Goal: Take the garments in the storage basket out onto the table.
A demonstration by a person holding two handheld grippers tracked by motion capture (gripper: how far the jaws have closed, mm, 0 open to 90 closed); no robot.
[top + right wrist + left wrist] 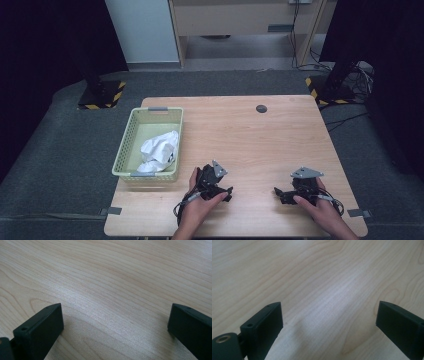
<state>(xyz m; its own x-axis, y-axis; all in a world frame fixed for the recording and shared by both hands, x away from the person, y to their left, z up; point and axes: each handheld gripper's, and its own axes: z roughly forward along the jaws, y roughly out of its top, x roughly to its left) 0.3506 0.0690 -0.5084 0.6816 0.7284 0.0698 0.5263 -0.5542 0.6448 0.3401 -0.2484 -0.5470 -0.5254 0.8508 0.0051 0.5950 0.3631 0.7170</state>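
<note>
Here both grippers, left (227,192) and right (278,192), rest on the near table (250,135), jaws apart and empty. The cloth (159,150) lies in the basket (131,135), far left; the left gripper would reach for it next.

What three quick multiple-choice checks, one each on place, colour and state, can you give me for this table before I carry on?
1. Where does the crumpled white cloth lie?
A. on the bare table
B. inside the basket
C. between the grippers

2. What colour is the perforated plastic basket?
A. pale green
B. red
C. black

3. How do the jaws of the left gripper and right gripper stand?
A. both shut
B. one shut
C. both open

Answers: 1 B, the basket walls surround the cloth. 2 A, its rim and walls are pale green. 3 C, bare wooden table shows between each pair.
</note>
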